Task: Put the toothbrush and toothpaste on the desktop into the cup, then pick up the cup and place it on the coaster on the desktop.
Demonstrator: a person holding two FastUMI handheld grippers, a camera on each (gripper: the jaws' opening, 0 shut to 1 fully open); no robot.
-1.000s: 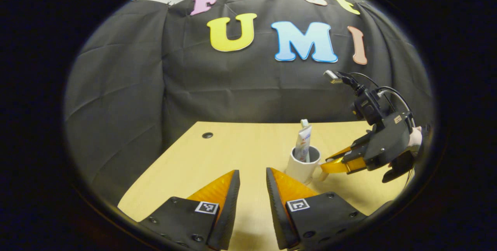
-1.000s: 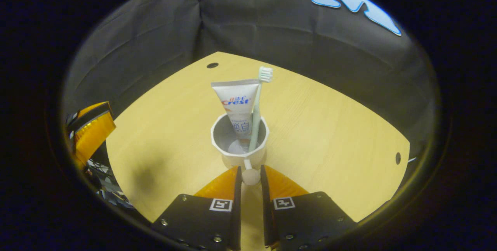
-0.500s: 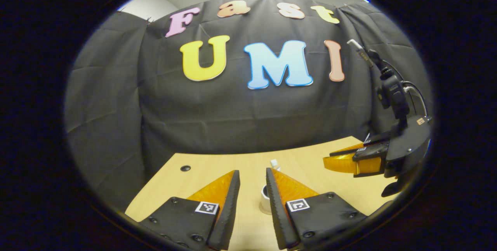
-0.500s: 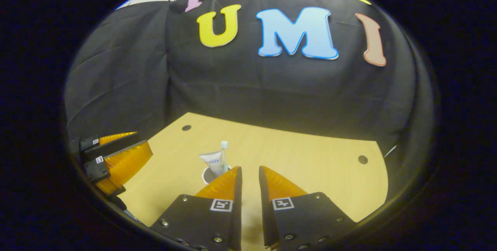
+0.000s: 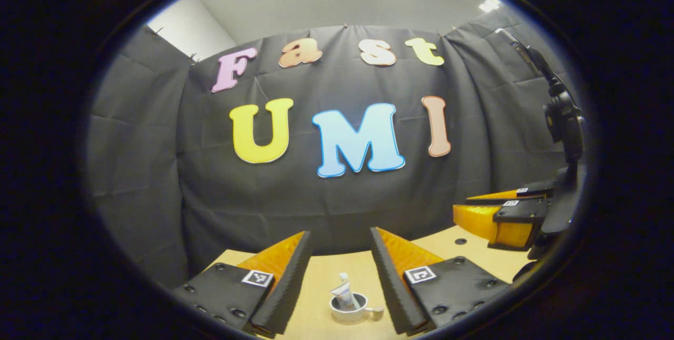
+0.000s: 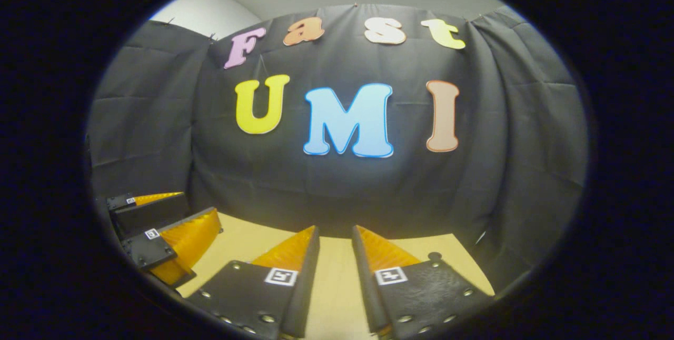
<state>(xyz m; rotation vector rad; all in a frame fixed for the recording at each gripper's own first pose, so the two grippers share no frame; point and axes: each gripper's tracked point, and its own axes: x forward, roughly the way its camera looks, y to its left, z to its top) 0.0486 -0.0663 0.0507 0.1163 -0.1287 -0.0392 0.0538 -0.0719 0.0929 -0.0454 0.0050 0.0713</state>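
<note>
Left gripper view: the left gripper point(image 5: 339, 235) is raised above the desktop point(image 5: 321, 282), its two fingers spread with a wide gap and nothing between them. Below that gap stands the white cup point(image 5: 349, 309) (handle turned to the view's right) on the light wooden surface, well apart from the fingertips. The toothpaste point(image 5: 343, 293) tube stands inside the cup, leaning slightly; the toothbrush is too small here to tell apart from the tube. Whether a coaster lies under the cup cannot be told. At the view's right edge the right gripper point(image 5: 476, 212) hangs above the desktop, level with the booth's wall behind it, its fingers seen from the side.

Right gripper view: the right gripper point(image 6: 336, 232) points toward the wall over the far edge of the desktop point(image 6: 337, 271); its jaws stand parted by a narrow gap and hold nothing. The left gripper point(image 6: 197, 208) shows at the lower left, also held clear of the surface.
</note>
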